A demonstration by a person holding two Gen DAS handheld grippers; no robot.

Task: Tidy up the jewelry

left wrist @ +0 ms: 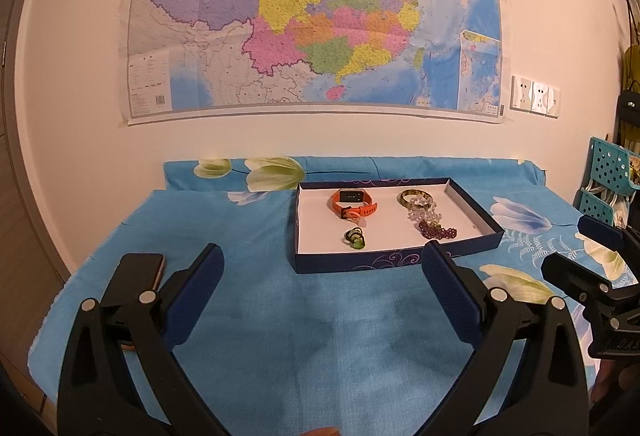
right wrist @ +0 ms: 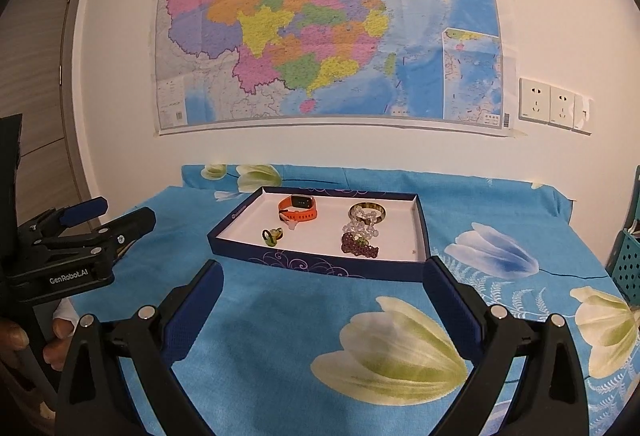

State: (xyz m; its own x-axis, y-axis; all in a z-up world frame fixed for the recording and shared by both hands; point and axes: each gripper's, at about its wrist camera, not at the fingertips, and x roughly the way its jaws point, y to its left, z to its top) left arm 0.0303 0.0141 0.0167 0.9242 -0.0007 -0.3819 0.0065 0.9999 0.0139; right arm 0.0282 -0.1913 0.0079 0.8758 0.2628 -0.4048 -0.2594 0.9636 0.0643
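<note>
Both claws stand wide and hold nothing: the left claw (left wrist: pixel 322 264) and the right claw (right wrist: pixel 322 282) hover low over the near part of the table, well short of the shallow navy cardboard box lid with a white inside (left wrist: pixel 360 264).

All the jewelry in sight lies in that tray: an orange silicone watch band (left wrist: pixel 352 202) at the back left, a small green and black ring-like piece (left wrist: pixel 354 238) in front of it, a brownish bangle (left wrist: pixel 416 196) at the back right, a string of clear beads (left wrist: pixel 420 212) touching it, and a dark purple bead bracelet (left wrist: pixel 438 232) nearest the right wall.

My reading is that sorting is at or near its end, or a rearrangement has not begun. Any next pick calls for reaching forward over the tray's near wall and narrowing on one small piece.

The table wears a bright blue cloth printed with pale tulips (right wrist: pixel 280 356). A dark phone (left wrist: pixel 138 268) lies at the left. A large coloured wall map (left wrist: pixel 316 16), white wall sockets (right wrist: pixel 554 106) and a teal perforated plastic basket (left wrist: pixel 608 164) fill the room behind.
</note>
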